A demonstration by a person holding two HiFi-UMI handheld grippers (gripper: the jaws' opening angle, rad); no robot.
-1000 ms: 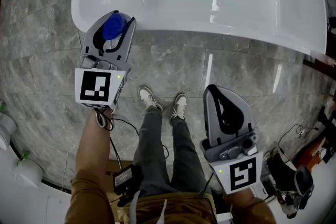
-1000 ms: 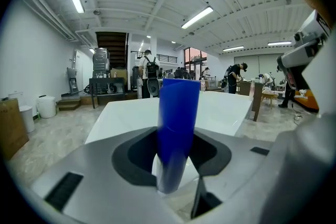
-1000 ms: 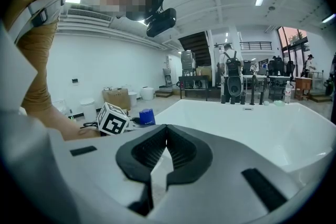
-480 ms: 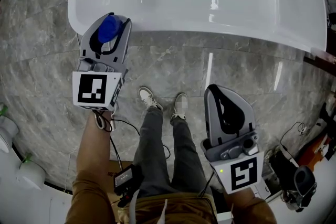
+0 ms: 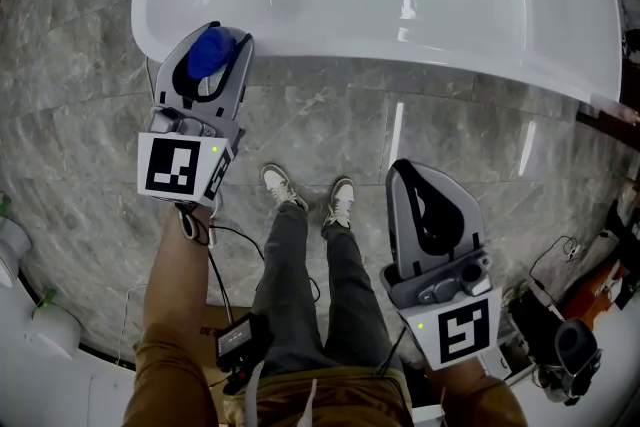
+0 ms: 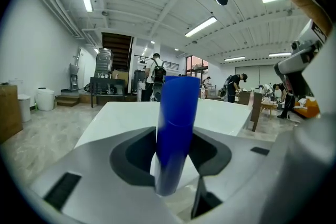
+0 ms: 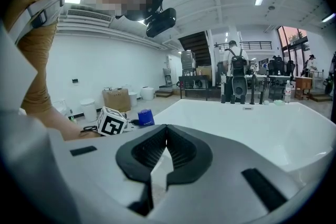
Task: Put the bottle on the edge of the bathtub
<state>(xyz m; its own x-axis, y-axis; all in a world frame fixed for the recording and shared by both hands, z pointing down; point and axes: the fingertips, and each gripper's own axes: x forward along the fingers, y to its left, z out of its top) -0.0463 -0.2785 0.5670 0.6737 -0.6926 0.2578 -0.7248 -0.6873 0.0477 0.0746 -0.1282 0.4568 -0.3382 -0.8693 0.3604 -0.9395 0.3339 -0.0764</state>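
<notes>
The left claw pinches the upright blue bottle around its body, by the bathtub's near edge. It looks stiff, light and probably slippery. The right claw is pressed together, empty.

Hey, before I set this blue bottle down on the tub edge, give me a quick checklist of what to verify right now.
1. Grip: left tongs closed on the blue cylindrical bottle, pads on both sides: ok.
2. Bottle upright in the left gripper view: ok.
3. Bottle lined up with the white bathtub's near rim, at its left corner in the head view: ok.
4. Bottle's base touching the rim: cannot tell, the tongs hide the base.
5. Rim beside the bottle bare: ok.
6. Right tongs shut, empty, apart from the tub over the grey marble floor: ok.
</notes>
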